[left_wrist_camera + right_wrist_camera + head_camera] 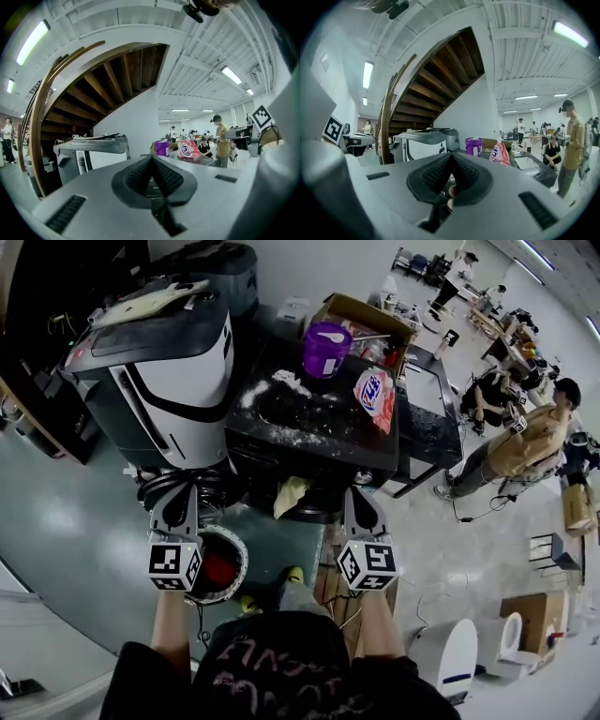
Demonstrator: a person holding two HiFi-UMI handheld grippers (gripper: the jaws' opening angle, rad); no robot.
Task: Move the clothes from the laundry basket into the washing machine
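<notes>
With the left hand-held gripper [180, 498] and right hand-held gripper [362, 498] both pinched shut and empty near the washing machine [159, 362], the next move is probably opening over the apparent laundry basket [243, 568], where red clothes [220, 570] lie.

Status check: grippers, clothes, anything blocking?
Left gripper and right gripper both shut, empty. Red clothes in basket below left gripper. Black table close ahead.
</notes>
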